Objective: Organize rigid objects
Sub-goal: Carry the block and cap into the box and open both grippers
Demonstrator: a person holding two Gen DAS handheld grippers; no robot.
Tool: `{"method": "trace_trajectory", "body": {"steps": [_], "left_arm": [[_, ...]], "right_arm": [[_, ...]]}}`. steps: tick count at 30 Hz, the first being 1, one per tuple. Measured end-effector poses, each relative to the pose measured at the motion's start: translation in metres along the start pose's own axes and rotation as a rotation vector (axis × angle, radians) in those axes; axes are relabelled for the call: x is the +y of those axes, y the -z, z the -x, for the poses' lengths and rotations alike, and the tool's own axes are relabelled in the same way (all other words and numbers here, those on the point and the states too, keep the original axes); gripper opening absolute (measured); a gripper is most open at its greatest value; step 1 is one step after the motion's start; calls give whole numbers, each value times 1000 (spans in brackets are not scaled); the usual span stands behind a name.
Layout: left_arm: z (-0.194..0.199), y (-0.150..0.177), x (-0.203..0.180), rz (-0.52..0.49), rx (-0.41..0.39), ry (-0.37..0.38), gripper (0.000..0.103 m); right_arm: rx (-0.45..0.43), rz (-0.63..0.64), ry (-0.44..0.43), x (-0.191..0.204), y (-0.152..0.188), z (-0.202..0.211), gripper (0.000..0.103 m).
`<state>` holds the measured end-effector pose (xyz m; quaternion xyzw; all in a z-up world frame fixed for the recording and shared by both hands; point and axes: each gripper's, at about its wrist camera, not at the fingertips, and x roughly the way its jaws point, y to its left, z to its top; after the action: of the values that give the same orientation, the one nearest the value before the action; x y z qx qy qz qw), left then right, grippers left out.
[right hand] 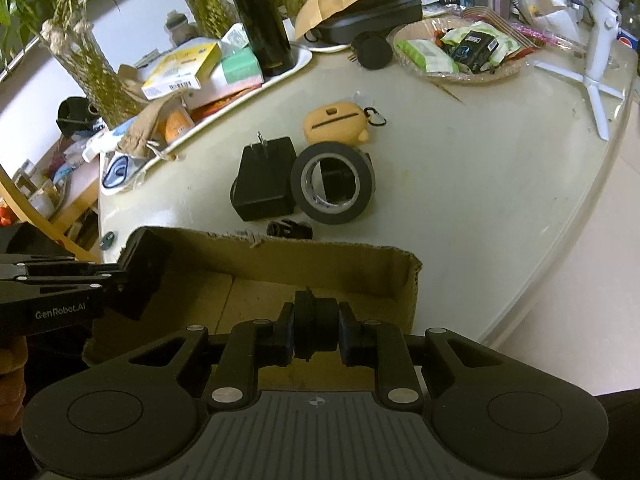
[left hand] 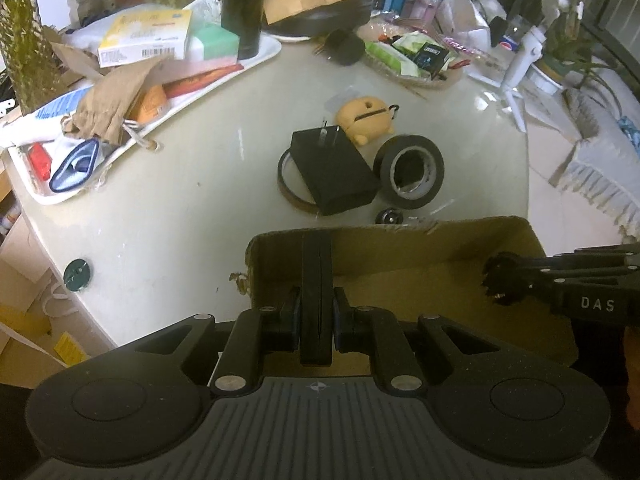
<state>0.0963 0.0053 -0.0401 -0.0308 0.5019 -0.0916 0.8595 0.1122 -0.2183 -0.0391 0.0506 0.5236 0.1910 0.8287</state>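
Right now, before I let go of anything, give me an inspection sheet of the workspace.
Surface: pale round table, lightly marked, crowded along the far side.
Job's things: cardboard box at the near edge; black power adapter, black tape roll, yellow case and a small black part lie beyond it.
Clutter: white tray of boxes, black flask, wicker basket of packets, white tripod.
Grippers: left gripper shut on a flat black block over the box; right gripper shut on a round black part over the box.
Cables: nothing seen.
Surroundings: plants behind; rug beside.
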Motion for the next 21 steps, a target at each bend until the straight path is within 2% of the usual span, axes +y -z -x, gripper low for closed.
{"method": "trace_trajectory", "body": {"steps": [11, 13, 14, 15, 16, 17, 18, 19, 21], "left_arm": [[0, 1, 0, 18, 6, -8, 16], [1, 1, 0, 25, 5, -14, 19], [2, 1, 0, 30, 6, -13, 21], [2, 1, 1, 34, 6, -11, 24], [3, 2, 1, 38, 2, -10, 34], [5, 2, 2, 43, -6, -11, 45], [7, 2, 2, 47, -17, -1, 47], [9, 2, 3, 49, -22, 16, 52], [13, 3, 2, 47, -28, 30, 55]], "right_arm": [[14, 8, -12, 1, 1, -1, 24], [3, 20, -18, 3, 1, 1, 29], [0, 26, -26, 4, 0, 2, 36], [-6, 30, -34, 5, 0, 3, 57], [-20, 31, -38, 6, 0, 6, 78], [-34, 35, -44, 7, -1, 8, 87], [-43, 39, -52, 8, -2, 11, 98], [-49, 40, -63, 9, -2, 13, 100], [-54, 37, -81, 10, -3, 17, 102]]}}
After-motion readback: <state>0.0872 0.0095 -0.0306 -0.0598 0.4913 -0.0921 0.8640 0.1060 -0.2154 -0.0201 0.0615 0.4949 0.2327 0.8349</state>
